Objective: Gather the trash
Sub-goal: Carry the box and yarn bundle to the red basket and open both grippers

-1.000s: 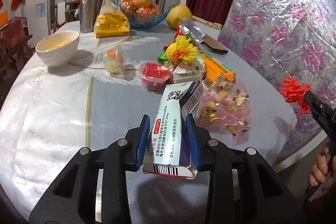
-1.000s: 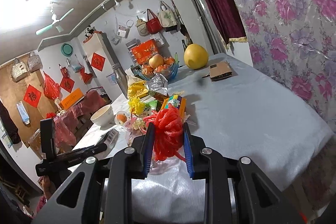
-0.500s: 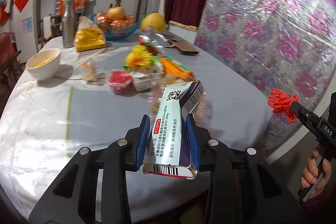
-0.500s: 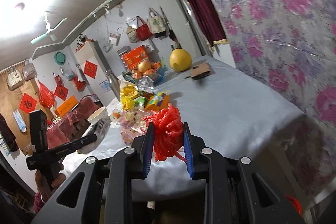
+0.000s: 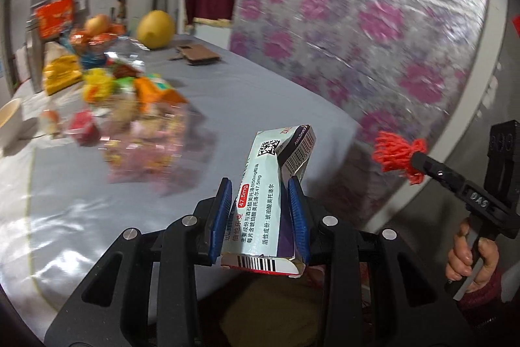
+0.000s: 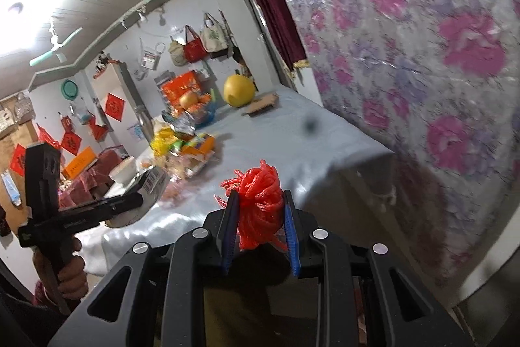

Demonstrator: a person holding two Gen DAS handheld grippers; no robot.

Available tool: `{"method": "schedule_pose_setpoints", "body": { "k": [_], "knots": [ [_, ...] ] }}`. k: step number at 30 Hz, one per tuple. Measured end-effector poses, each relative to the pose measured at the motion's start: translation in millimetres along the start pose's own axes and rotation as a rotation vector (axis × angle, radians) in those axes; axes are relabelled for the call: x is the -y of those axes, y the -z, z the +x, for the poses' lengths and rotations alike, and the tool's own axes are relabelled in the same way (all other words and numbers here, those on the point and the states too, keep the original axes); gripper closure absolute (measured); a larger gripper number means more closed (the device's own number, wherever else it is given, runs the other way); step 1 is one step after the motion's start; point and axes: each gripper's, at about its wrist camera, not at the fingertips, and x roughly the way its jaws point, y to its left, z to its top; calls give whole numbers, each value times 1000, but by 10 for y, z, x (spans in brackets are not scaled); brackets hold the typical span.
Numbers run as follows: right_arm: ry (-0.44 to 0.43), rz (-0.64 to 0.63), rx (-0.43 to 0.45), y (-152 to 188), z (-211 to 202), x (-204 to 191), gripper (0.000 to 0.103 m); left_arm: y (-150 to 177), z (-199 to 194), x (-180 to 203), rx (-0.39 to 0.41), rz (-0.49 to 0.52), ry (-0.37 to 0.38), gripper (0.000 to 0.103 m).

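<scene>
Held clear of table (image 5: 247, 93): medicine box (image 5: 269, 200) clamped in left gripper (image 5: 261, 220), red mesh netting (image 6: 260, 200) pinched in right gripper (image 6: 260, 236); likely for disposal off-table; 2 items.

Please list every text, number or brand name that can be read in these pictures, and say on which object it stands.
"47.5mg": red label on the medicine box in the left gripper.
"AstraZeneca": box's top flap.
"琥珀酸美托洛尔": box's front.
"DAS": body of the right gripper, which holds red mesh netting.
Barcode digits, QR code, wall signs: unreadable.
</scene>
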Motion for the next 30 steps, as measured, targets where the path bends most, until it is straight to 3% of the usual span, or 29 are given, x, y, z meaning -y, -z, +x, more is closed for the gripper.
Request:
{"method": "schedule_pose_setpoints", "body": {
  "k": [17, 22, 30],
  "knots": [
    [237, 177, -333, 1054, 447, 1223, 73, 246, 881, 1108, -202, 191, 184, 67],
    [247, 245, -323, 1154, 413, 1435, 73, 354, 1102, 1296, -268, 209, 231, 67],
    [242, 242, -309, 1130, 420, 1438, 73, 395, 1122, 1265, -272, 208, 221, 67]
  ]
}}
